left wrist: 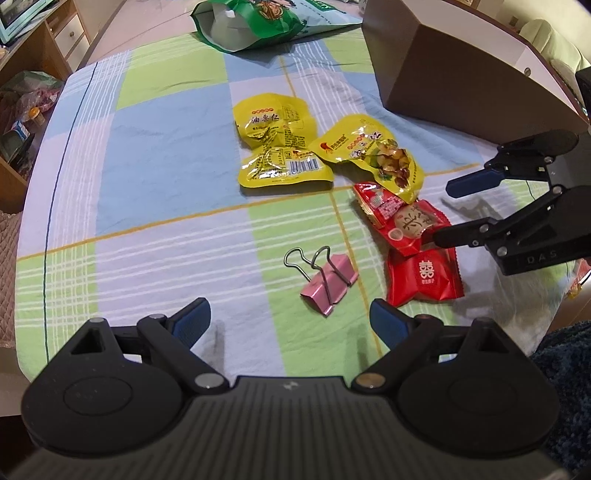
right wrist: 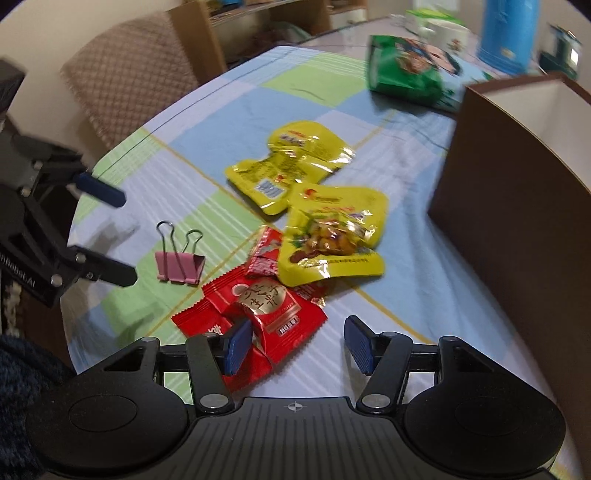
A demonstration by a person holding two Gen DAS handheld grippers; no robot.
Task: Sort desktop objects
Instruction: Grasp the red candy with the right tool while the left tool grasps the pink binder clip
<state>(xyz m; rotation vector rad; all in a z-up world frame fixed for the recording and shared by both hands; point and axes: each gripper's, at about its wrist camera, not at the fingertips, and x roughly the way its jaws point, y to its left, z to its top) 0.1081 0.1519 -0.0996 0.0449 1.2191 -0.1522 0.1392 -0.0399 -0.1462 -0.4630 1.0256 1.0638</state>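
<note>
Both claws, left claw [left wrist: 290, 317] and right claw [right wrist: 295, 343], hang open and empty over the checked-cloth worktop [left wrist: 147, 155]. Two crinkly yellow foil snack packets [left wrist: 275, 147], red sweet wrappers [right wrist: 258, 306] and a pink metal binder clip [left wrist: 328, 282] lie loose beside the brown cardboard box [right wrist: 509, 177]. The right claw hovers nearest the wrappers, seemingly about to close on one.

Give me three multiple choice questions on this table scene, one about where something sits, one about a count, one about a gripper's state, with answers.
1. What lies nearest the left gripper?
A. pink binder clip
B. green bag
C. brown box

2. How many yellow snack packets?
A. one
B. two
C. four

3. The right gripper is:
A. shut on a packet
B. open
C. out of view

Answers: 1 A, the clip lies just ahead of its fingers. 2 B, yellow packets and. 3 B, its fingers stand apart over the red packets.
</note>
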